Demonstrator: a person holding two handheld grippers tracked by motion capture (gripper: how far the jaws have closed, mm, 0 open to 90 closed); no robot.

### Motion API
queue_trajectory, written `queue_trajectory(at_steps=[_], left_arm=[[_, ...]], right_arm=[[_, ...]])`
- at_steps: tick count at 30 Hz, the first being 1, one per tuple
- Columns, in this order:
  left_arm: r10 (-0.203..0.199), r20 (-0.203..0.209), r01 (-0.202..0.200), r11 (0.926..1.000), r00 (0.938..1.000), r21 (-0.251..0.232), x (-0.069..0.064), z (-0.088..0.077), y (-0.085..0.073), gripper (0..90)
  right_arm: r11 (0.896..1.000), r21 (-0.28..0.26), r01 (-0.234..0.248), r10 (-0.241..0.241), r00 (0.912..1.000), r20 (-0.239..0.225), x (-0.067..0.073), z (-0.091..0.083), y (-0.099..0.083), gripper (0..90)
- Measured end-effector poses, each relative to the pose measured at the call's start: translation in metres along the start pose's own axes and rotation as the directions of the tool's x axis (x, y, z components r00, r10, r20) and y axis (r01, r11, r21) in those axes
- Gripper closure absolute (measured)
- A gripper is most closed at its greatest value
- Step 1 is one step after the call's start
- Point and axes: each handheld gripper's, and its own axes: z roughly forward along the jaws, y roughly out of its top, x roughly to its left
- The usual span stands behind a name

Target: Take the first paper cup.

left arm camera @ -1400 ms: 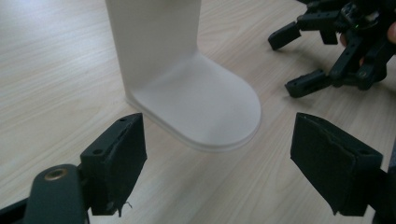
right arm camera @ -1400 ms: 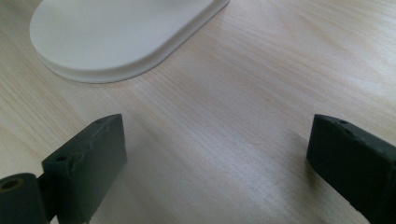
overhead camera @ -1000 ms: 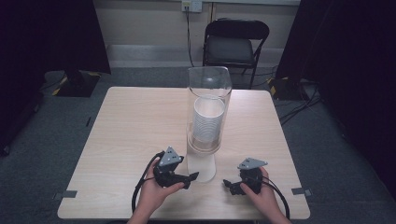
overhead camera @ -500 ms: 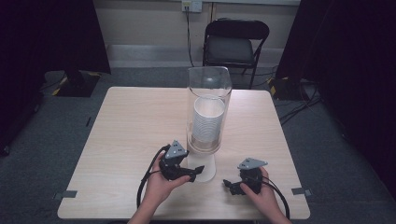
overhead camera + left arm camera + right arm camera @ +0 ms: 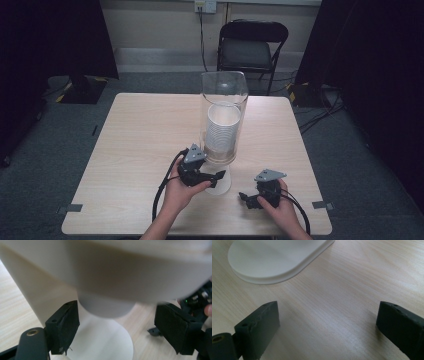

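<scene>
A tall clear cup dispenser (image 5: 223,120) stands upright on a light wooden table (image 5: 125,145), nearer the table's near edge than its far edge and about midway between the left and right edges. Inside its transparent tube sits a stack of white paper cups (image 5: 222,127), filling roughly the lower half; the upper half of the tube holds nothing. The dispenser rests on a round white base (image 5: 222,184). The left gripper (image 5: 216,177) is at the foot of the dispenser, its jaws apart on either side of the lowest cup (image 5: 106,306) that sticks out beneath the tube, with the pads not pressing on it. The right gripper (image 5: 245,196) is low over the table near the near right corner, just beside the base, jaws released and wide with bare wood between them. The left half of the table and the far edge offer open room. A black folding chair (image 5: 252,47) stands beyond the far edge.
</scene>
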Motion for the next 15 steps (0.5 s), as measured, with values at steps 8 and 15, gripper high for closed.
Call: queue_trajectory(at_steps=[8, 15], left_arm=[[0.018, -0.061, -0.023, 0.9967, 0.998, -0.078, 0.0025, 0.0038, 0.0058, 24.8], [0.072, -0.058, -0.079, 0.9908, 0.9957, -0.11, 0.0007, 0.0091, 0.0048, 32.9]], right_arm=[[1.0, 0.0, -0.001, 0.001, 1.0, 0.0, 0.0, 0.0, 0.0, 4.1], [1.0, 0.0, -0.001, 0.001, 1.0, 0.0, 0.0, 0.0, 0.0, 4.1]])
